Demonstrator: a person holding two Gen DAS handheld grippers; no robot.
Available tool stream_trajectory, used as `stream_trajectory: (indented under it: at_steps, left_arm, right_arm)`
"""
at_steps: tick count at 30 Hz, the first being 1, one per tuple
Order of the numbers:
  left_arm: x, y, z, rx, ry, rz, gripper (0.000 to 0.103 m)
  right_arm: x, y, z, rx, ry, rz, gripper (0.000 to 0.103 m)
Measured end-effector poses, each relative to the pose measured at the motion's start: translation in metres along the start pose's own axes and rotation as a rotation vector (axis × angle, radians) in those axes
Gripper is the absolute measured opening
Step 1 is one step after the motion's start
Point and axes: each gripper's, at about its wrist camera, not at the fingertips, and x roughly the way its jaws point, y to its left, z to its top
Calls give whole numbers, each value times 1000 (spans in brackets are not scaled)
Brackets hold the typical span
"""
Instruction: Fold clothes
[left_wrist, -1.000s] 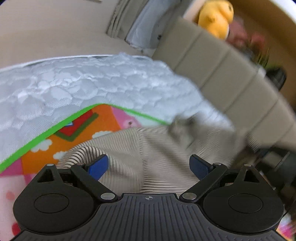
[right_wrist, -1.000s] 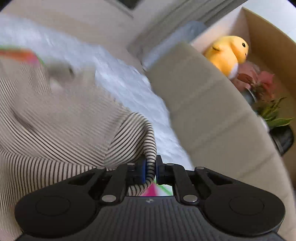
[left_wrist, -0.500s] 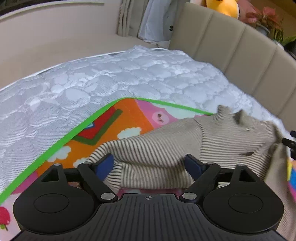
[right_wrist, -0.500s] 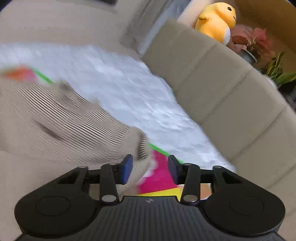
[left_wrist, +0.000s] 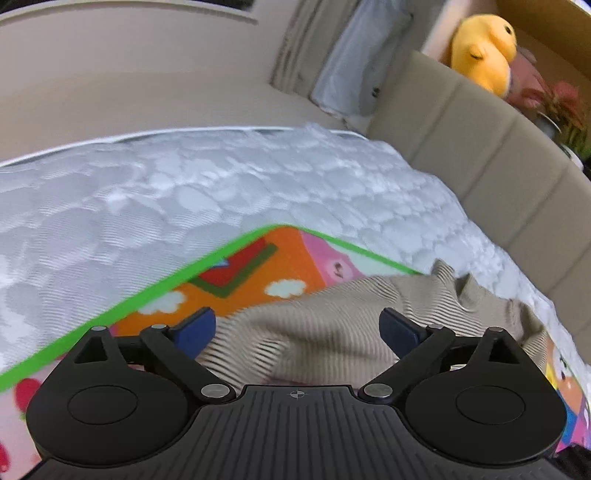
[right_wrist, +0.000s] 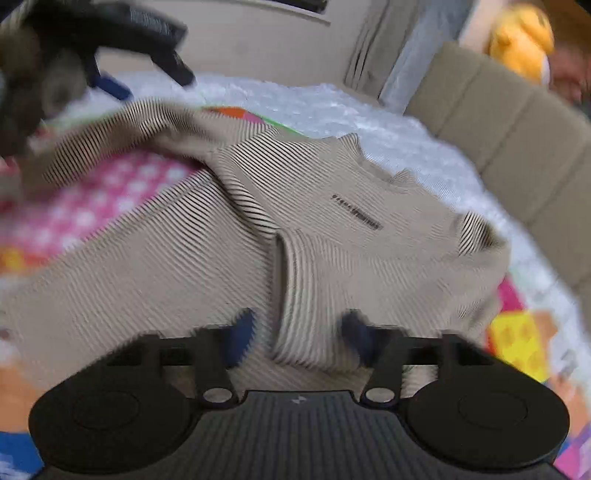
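Striped beige sweater (right_wrist: 295, 229) spread on play mat (left_wrist: 258, 269), left tool (left_wrist: 297, 328) gaping wide above it, right tool (right_wrist: 299, 328) parted over a fold

The right wrist view is smeared with motion blur, so the blue fingertips (right_wrist: 242, 332) of the right gripper (right_wrist: 299, 332) have soft outlines; the small dark print (right_wrist: 356, 212) on the striped shirt (right_wrist: 332, 236) is too blurred to read; the left gripper (right_wrist: 110, 48) is cut off by the top-left corner there; the yellow plush toy (right_wrist: 522, 37) is a blur; in the left wrist view, the gripper body hides the shirt's near edge.
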Motion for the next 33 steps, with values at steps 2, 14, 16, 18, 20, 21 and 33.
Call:
stream_trajectory:
  at_steps: [2, 14, 16, 18, 20, 21, 33]
  left_arm:
    - [-4, 11, 1, -27, 1, 11, 99]
    - [-26, 44, 27, -176, -21, 5, 102]
    - [-34, 46, 30, -176, -43, 21, 103]
    - [-40, 50, 33, -176, -60, 37, 103]
    - [-44, 54, 33, -177, -58, 42, 103]
    - [-45, 56, 32, -179, -54, 36, 103]
    - [-46, 31, 18, -38, 26, 55, 103]
  right_arm:
    - [-1, -13, 5, 16, 6, -37, 18]
    - [-99, -244, 73, 236, -129, -570, 1]
    - [-107, -238, 88, 227, -176, -546, 0]
    - [-109, -224, 103, 197, -209, -504, 0]
    - [-108, -212, 112, 181, -222, -459, 0]
    - [-104, -207, 115, 183, -219, -442, 0]
    - [-64, -156, 19, 322, -41, -172, 28]
